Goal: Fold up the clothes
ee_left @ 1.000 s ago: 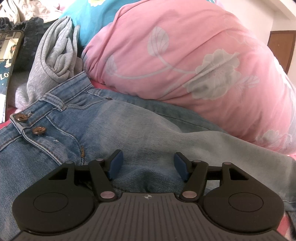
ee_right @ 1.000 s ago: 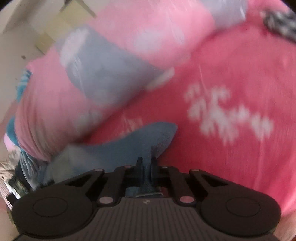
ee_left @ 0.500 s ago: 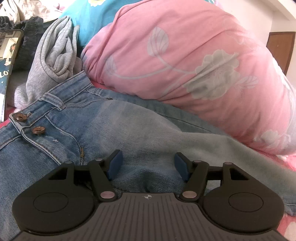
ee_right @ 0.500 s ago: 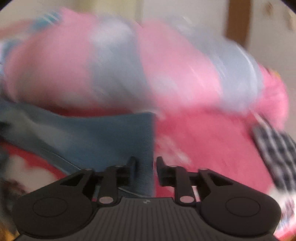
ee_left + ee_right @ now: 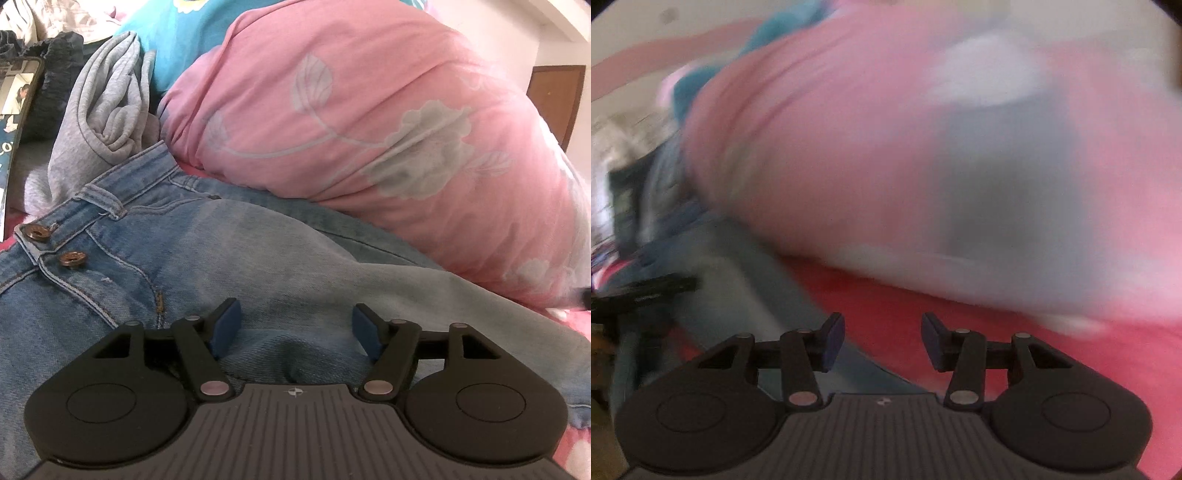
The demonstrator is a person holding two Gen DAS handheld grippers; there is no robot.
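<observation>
Light blue jeans (image 5: 240, 258) lie spread on the bed, with the waistband and two copper buttons at the left. My left gripper (image 5: 295, 325) rests low on the denim. Its jaws are opening, and a soft ridge of fabric rises between the blue pads (image 5: 225, 325) without being pinched. In the blurred right wrist view, my right gripper (image 5: 882, 339) hangs over the red blanket (image 5: 979, 332), beside the edge of a jeans leg (image 5: 746, 288). Its jaws are opening too, with nothing between them.
A big pink flowered pillow (image 5: 369, 129) lies right behind the jeans, also blurred in the right view (image 5: 868, 147). A grey garment (image 5: 107, 110) is heaped at the back left beside a phone (image 5: 18, 92). A dark shape (image 5: 646, 291) sits at the left of the right view.
My right gripper was shut on the jeans leg; it has let go, opened, rolled and swung away across the bed. My left gripper kept its place and its jaws spread slightly.
</observation>
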